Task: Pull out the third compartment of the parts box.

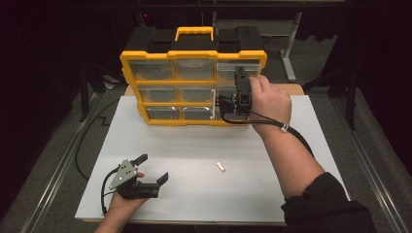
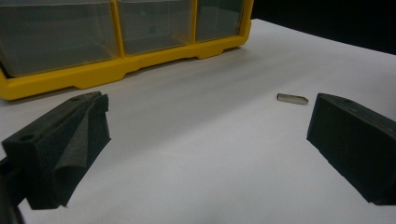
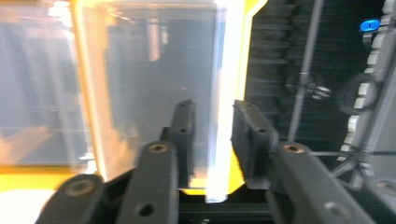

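A yellow parts organizer (image 1: 194, 87) stood upright at the far edge of the white table (image 1: 204, 194). It had a yellow carrying handle (image 1: 194, 33) on top and a black back part behind it. Its front was a grid of three rows of clear plastic drawers (image 1: 153, 70), separated by yellow bars.

The right gripper (image 1: 239, 92) was at the right column of this grid, held by the person's right hand (image 1: 269, 102). In the right gripper view, its jaws stood a little apart, one on each side of the bright, clear edge of a drawer (image 3: 219, 116) at the organizer's right side. A gap was visible between this edge and the pads, so the jaws did not press on it. The drawer itself looked transparent and somewhat grey, and I could not tell if anything was inside it.

The left gripper (image 1: 153, 170) rested near the front left part of the table, in the person's left hand (image 1: 121, 206). Its jaws were spread wide, with nothing between them. In the left gripper view, a small pale piece (image 2: 293, 98) with one slanted end lay flat on the table, just beside the far tip of one jaw and well apart from the organizer's yellow base (image 2: 116, 70).
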`<state>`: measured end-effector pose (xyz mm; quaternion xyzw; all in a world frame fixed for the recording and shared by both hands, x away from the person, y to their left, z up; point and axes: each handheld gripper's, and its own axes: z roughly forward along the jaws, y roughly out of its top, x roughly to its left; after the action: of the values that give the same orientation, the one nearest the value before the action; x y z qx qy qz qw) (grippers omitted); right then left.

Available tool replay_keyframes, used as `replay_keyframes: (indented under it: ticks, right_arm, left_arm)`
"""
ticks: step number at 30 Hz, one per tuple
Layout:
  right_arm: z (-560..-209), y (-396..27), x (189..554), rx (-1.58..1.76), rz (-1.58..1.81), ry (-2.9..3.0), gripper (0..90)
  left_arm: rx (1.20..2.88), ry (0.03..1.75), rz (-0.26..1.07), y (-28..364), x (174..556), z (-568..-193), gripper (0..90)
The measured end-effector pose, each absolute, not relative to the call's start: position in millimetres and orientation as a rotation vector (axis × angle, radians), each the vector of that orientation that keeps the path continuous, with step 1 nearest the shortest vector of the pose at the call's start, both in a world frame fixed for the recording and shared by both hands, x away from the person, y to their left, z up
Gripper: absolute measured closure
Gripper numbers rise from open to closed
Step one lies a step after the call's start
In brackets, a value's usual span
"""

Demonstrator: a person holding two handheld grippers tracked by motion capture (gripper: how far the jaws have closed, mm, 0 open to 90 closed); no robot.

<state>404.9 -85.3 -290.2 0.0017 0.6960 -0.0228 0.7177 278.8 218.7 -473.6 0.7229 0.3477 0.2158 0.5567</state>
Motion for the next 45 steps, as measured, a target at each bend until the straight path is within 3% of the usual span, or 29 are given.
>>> replay_keyframes:
  ticks: [1,2,5,9,14,22,45]
  right_arm:
    - [-290,-85,405,0.004,-0.05,1.54,64.5]
    - [-289,-87,405,0.001,-0.051,1.553,56.8]
    - [-283,-90,407,0.016,-0.016,1.571,45.8]
    - [-275,-91,410,0.035,0.002,1.609,42.8]
    - [-272,-92,415,0.044,-0.03,1.647,52.4]
    - [-272,-94,414,0.06,-0.069,1.614,77.9]
    - [-276,-100,363,0.012,-0.037,1.57,79.2]
  left_arm:
    - [1.709,0.819,0.509,219,279,-474,0.3]
    - [1.71,0.819,0.509,219,279,-474,0.3]
    - [1.716,0.823,0.515,219,279,-474,0.3]
    - [1.706,0.837,0.517,219,279,-473,0.2]
    - [1.713,0.832,0.508,218,279,-474,0.2]
    - [1.715,0.828,0.507,219,279,-474,0.2]
    - [1.722,0.81,0.493,218,277,-473,0.2]
